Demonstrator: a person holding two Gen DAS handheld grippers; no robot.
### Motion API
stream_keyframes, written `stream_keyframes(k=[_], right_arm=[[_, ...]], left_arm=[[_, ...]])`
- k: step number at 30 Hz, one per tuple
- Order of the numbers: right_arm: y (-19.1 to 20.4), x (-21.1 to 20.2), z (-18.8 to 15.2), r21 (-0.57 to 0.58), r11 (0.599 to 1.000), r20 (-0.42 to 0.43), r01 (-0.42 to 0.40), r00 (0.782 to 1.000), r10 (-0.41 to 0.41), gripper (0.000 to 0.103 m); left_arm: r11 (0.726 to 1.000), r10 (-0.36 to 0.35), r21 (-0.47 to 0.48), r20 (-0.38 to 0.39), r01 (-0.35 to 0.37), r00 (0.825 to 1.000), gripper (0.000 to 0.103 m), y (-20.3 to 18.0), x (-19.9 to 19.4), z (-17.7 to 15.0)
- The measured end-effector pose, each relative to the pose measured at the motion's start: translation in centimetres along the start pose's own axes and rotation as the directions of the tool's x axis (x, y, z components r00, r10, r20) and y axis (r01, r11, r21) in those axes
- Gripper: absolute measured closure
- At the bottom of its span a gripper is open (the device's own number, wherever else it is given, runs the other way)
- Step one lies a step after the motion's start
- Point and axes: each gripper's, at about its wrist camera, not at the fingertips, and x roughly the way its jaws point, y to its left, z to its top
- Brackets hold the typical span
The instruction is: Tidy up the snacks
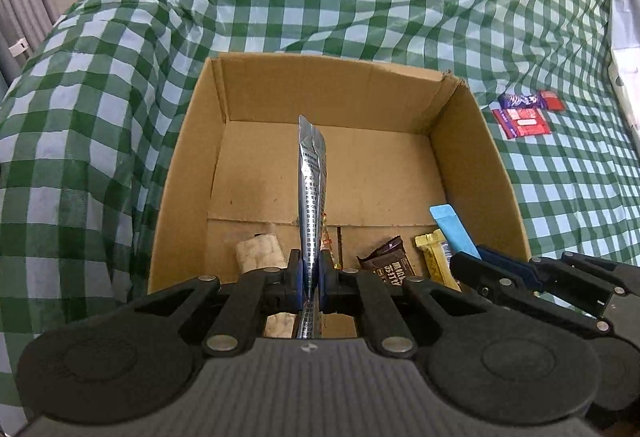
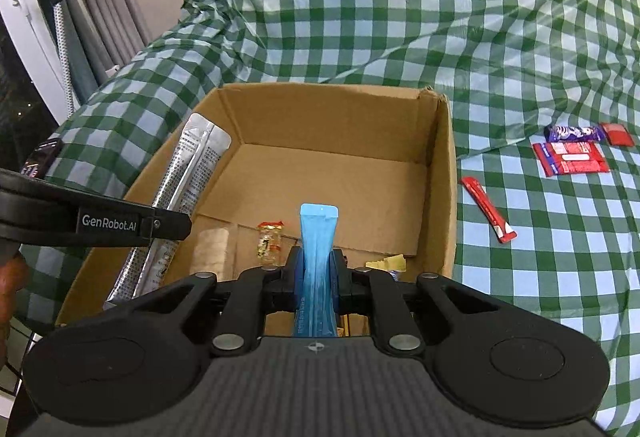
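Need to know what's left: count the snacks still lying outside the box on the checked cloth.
4, all right of the cardboard box: purple bar, small red packet, wide red packet, red stick nearest the box. Others may lie out of view.

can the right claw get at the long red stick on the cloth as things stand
Probably not yet. The right claw is shut on a blue pouch over the box. The red stick lies uncovered on the cloth beyond the box wall, so the path looks free once the pouch is dropped.
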Motion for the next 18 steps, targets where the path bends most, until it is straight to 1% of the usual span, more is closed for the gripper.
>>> stream_keyframes(k=[5,6,7,8,9,10,11,12,13,14,15,18], right_arm=[[-0.2,1.0,0.0,0.014,1.000,-0.013,0.007,1.000,-0.007,0.089],[-0.3,1.2,0.0,0.015,1.000,-0.015,0.008,1.000,-0.007,0.088],[-0.3,1.4,0.0,0.015,1.000,-0.016,0.007,1.000,-0.006,0.087],[-0.4,1.6,0.1,0.019,1.000,-0.016,0.004,1.000,-0.003,0.085],[-0.4,1.7,0.3,0.029,1.000,-0.014,0.004,1.000,-0.004,0.083],[-0.5,1.7,0.5,0.042,0.999,-0.010,0.008,1.000,-0.007,0.073],[-0.6,1.6,0.7,0.052,0.999,-0.007,0.010,1.000,-0.010,0.063],[-0.8,1.3,0.8,0.068,0.997,0.005,0.028,1.000,-0.028,0.049],[-0.9,1.0,0.8,0.078,0.996,0.010,0.038,0.999,-0.039,0.030],[-0.9,0.7,0.8,0.080,0.996,0.014,0.040,0.999,-0.041,0.024],[-0.8,0.3,0.6,0.077,0.996,0.017,0.039,0.999,-0.041,0.022],[-0.4,-1.0,-0.6,0.065,0.997,-0.007,0.039,0.999,-0.038,0.016]], left_arm=[[1.000,0.026,0.004,-0.022,-0.026,0.999,0.094,0.0,1.3,0.1],[0.999,0.033,-0.001,-0.024,-0.033,0.999,0.086,0.1,1.6,0.2],[0.999,0.041,-0.006,-0.026,-0.041,0.999,0.075,0.3,1.7,0.2],[0.999,0.052,-0.010,-0.024,-0.052,0.998,0.034,0.5,1.7,0.3],[0.998,0.068,-0.015,-0.016,-0.069,0.998,0.005,0.6,1.5,0.3],[0.992,0.128,-0.027,0.009,-0.127,0.992,0.000,0.8,1.2,0.3],[0.986,0.164,-0.028,0.043,-0.163,0.985,0.000,1.0,0.8,0.1],[0.986,0.164,-0.018,0.047,-0.163,0.985,0.000,1.2,0.5,-0.1],[0.988,0.155,-0.010,0.031,-0.155,0.987,0.000,1.3,0.4,-0.2],[0.989,0.148,-0.005,0.007,-0.148,0.989,0.000,1.5,0.3,-0.4],[0.989,0.146,-0.005,-0.006,-0.146,0.989,0.000,1.6,0.0,-0.9],[0.986,0.166,0.005,0.007,-0.166,0.986,0.000,1.7,-1.7,-2.9]])
